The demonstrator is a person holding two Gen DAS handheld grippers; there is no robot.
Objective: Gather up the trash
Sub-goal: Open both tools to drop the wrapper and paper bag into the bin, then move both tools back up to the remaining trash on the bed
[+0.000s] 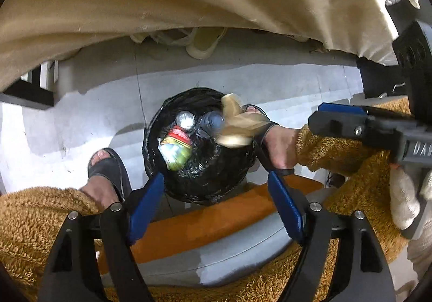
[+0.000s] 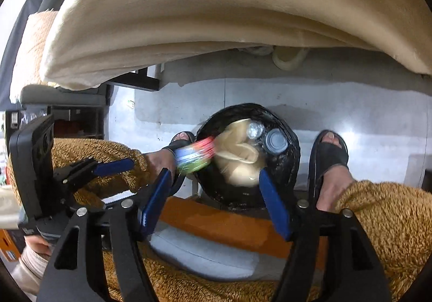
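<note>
Sitting on the grey floor [image 1: 81, 118] between two feet in black sandals is a round bin [image 1: 199, 188] lined with a shiny black bag. In the bin lie a ball of foil [image 1: 185, 120], a clear bottle [image 1: 213, 121] and a bright wrapper [image 1: 175, 148] with red, white and green on it. A crumpled brown paper [image 1: 237, 124] is blurred at the bin's rim in the left view; in the right view it [image 2: 237, 156] looks to be inside the bin. In the right view the wrapper [image 2: 194, 156] is a blurred streak at the bin's [image 2: 294, 156] left edge, so I cannot tell if it is in the air or lying down. The left claw [image 1: 216, 207] is wide open above the bin and holds nothing. The right claw [image 2: 216, 199] is wide open too, with nothing in it. Each claw shows at the side of the other's view, near the bin. The legs wear fuzzy brown pants [image 1: 40, 221]. An orange and grey seat edge [image 1: 216, 221] lies just under the claws. A cream blanket [image 1: 162, 5] hangs over the far side, and a pale shoe [image 1: 205, 43] sits under it.
</note>
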